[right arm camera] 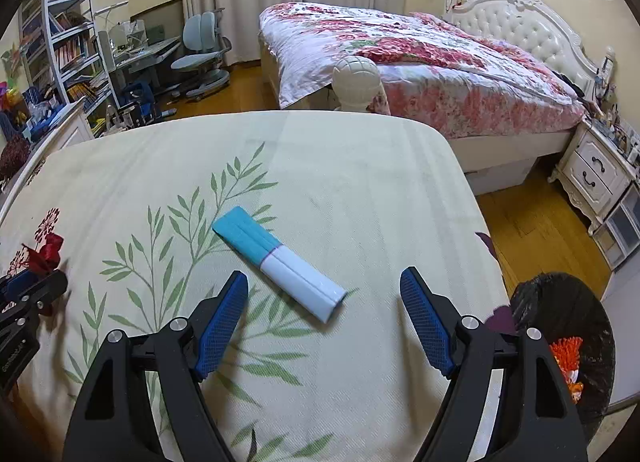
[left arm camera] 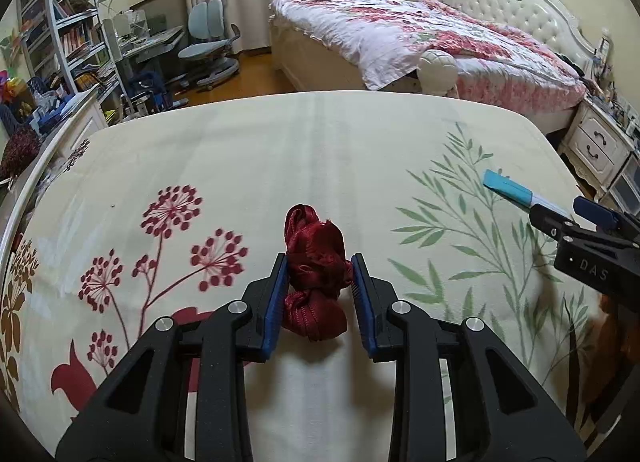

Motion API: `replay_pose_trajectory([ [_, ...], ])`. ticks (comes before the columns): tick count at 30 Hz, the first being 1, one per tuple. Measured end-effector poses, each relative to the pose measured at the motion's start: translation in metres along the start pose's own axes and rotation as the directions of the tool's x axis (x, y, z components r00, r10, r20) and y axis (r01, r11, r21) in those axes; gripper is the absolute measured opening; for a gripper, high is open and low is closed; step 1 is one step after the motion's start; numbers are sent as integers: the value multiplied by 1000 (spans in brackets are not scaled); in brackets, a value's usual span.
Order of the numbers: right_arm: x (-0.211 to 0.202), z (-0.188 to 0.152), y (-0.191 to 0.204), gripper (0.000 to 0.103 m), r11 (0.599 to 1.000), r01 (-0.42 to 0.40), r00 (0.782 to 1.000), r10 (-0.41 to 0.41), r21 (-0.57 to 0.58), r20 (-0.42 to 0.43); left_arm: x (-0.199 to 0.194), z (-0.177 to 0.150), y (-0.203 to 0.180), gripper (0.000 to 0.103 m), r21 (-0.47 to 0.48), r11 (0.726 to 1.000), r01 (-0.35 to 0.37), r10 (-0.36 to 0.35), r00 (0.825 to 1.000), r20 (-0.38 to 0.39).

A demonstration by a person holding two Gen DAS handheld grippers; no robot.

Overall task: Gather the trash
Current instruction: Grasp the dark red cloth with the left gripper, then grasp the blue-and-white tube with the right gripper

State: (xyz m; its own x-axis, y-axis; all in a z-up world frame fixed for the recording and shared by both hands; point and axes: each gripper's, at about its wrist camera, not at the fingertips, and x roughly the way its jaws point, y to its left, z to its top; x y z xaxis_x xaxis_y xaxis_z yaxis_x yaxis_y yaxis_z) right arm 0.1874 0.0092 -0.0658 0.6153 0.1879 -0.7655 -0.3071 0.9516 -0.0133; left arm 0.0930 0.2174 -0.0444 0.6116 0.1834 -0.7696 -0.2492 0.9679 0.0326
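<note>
The red fabric scrap (left arm camera: 316, 282) sits pinched in the left hand-held gripper (left arm camera: 319, 294) above the floral bed cover (left arm camera: 320, 150). Right of it lies a blue-and-white packet (right arm camera: 278, 264), the right hand-held gripper (right arm camera: 324, 318) gaping over it. A black-lined bin (right arm camera: 568, 302) stands beyond the packet, on the wooden floor (right arm camera: 536, 234).

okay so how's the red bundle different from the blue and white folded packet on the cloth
The red bundle is dark red, knotted and lumpy; the blue and white packet is flat, folded and two-toned.
The bundle sits clamped between the left gripper's pads; the packet lies free on the patterned cloth, ahead of the open right gripper, untouched.
The bundle looks like ribbon or yarn, the packet like paper or plastic.
Both are small items over the same cloth.
</note>
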Motion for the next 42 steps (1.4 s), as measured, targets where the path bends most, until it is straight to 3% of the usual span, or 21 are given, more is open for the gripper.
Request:
replay_pose_trajectory([
  [2,6,3,4,76,1000,-8,1000,7,-16,-14,-2,-3,11,30,-15,1000,-7,7,1000,-1],
  [11,-4,-6,14,29,997,-74,997,74,1,-21,-2,-15,29,30,-66,998,0,-1,1000,-24],
  [14,-10,-12,18,20,996,-89,996,89,-2,-27,-4,-19,27,30,-65,998,8,-9,1000,-22],
  [42,-76,-87,-6,18,991,-89,996,88,100,14,-38,-52,-24,30,-9,994,112,-112,994,21],
])
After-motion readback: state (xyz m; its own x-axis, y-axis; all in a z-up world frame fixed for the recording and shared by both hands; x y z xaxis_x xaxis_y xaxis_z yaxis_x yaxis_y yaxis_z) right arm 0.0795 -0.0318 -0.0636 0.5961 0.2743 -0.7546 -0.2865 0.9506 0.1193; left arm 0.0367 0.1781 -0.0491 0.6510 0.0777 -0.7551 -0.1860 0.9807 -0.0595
